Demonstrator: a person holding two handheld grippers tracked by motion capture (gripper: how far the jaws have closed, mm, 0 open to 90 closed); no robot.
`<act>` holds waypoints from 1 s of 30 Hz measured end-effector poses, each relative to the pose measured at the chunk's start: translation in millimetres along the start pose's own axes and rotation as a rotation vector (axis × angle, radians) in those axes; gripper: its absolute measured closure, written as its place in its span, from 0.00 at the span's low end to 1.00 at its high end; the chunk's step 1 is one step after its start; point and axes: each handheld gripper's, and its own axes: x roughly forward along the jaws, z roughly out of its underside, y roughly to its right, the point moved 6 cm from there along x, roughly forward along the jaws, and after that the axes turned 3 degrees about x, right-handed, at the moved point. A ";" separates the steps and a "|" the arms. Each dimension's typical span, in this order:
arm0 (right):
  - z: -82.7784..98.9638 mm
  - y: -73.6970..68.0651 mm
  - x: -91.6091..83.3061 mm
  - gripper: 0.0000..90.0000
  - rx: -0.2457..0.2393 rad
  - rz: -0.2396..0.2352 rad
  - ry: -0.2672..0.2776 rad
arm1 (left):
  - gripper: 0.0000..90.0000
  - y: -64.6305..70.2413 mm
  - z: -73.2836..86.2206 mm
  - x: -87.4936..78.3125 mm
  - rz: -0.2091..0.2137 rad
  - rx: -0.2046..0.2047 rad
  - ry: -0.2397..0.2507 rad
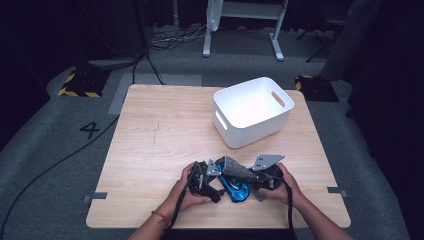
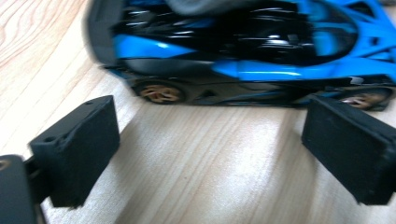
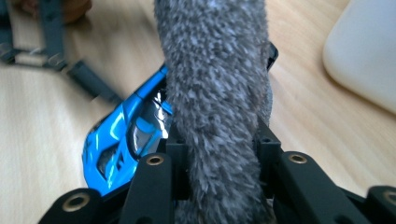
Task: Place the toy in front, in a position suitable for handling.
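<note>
The right claw (image 3: 217, 154) is gripping a grey fuzzy cloth (image 3: 215, 93), its black jaws pressing on the nap from both sides, and the cloth is draping over the roof of a blue toy car (image 3: 123, 140) sitting on the desk (image 1: 160, 130) near the front edge. The left claw (image 2: 205, 158) is standing wide open just beside the car, its two flat foam-faced pads (image 2: 79, 149) waiting on either side of empty wood with nothing between them. To do this step well, the open claw should probably be closing on the car's flanks first, steadying it so the cloth is dragging over the bodywork rather than pushing the car along on its wheels. The car is glossy, hard and low, with black glass and copper-coloured wheel hubs; the cloth is soft, thick and speckled. Further out, a white plastic bin (image 1: 252, 112) with slot handles is standing well apart, and the desk is pale grained wood.
</note>
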 end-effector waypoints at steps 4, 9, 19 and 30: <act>12.5 -1.5 -11.5 0.72 0.006 -0.013 -0.025 | 0.06 0.3 0.0 0.0 0.002 0.002 0.001; 30.2 11.9 -15.4 0.62 0.034 0.075 -0.075 | 0.05 0.0 -0.3 0.3 0.001 -0.005 -0.005; 35.1 33.6 -36.8 0.23 0.157 0.185 -0.029 | 0.05 -0.1 -0.4 0.5 0.000 -0.005 -0.003; 14.9 -2.3 -64.6 0.30 0.061 0.195 0.152 | 0.05 -0.3 -0.6 0.6 0.002 -0.001 -0.003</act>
